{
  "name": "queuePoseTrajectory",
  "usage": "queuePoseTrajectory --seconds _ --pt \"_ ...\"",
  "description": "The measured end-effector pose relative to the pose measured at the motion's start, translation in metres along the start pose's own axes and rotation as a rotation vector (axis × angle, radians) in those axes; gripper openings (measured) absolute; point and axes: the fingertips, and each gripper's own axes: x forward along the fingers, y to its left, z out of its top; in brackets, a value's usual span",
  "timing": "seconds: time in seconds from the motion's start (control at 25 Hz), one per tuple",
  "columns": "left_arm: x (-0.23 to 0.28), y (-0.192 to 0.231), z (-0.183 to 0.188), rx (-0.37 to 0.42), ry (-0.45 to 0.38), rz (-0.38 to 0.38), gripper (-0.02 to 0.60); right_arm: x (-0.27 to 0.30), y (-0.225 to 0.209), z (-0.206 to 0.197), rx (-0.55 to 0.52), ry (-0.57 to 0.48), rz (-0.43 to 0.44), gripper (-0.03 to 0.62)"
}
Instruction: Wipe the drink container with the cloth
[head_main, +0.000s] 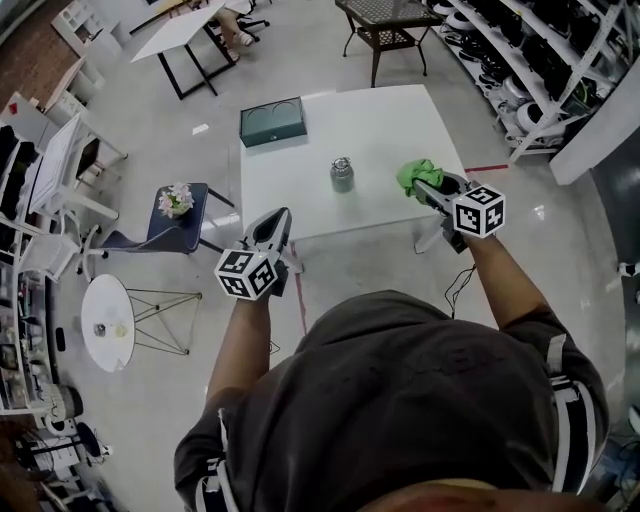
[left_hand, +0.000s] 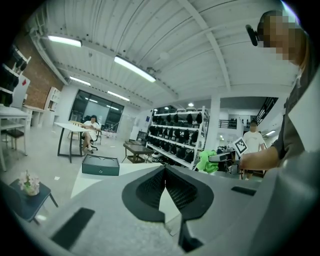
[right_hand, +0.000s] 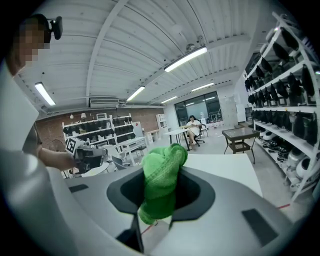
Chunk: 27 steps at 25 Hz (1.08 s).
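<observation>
A small grey drink container stands upright in the middle of the white table. My right gripper hovers over the table's right edge, shut on a bunched green cloth, which fills its jaws in the right gripper view. The cloth also shows in the left gripper view. My left gripper is shut with nothing between its pads, held off the table's front left corner. The container is hidden in both gripper views.
A dark green box lies on the table's back left corner, also in the left gripper view. A blue chair with flowers and a round side table stand to the left. Shelving racks line the right.
</observation>
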Motion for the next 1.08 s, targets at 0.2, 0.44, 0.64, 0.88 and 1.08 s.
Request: queuePoseTrajectory --seconds 0.2,0.44,0.64,0.88,1.08 --pt "0.0015 -0.0016 -0.0013 -0.007 -0.002 -0.011 0.005 0.0008 -0.0013 -0.0021 -0.021 0.005 -0.022 0.11" --pt "0.0016 -0.0011 -0.004 -0.014 0.01 -0.01 0.006 0.0003 -0.0013 -0.0014 -0.025 0.008 -0.025 0.109" --pt "0.0028 0.0006 -0.0045 -0.017 0.01 -0.007 0.005 0.0022 -0.0019 -0.001 -0.033 0.012 -0.022 0.109" --pt "0.0046 -0.0005 -0.0058 -0.021 0.012 -0.015 0.005 0.0049 0.0003 0.0002 -0.044 0.014 -0.015 0.107" --pt "0.0033 -0.0038 -0.0042 -0.018 0.017 -0.019 0.006 0.0024 0.0033 0.0033 -0.058 0.018 -0.011 0.107"
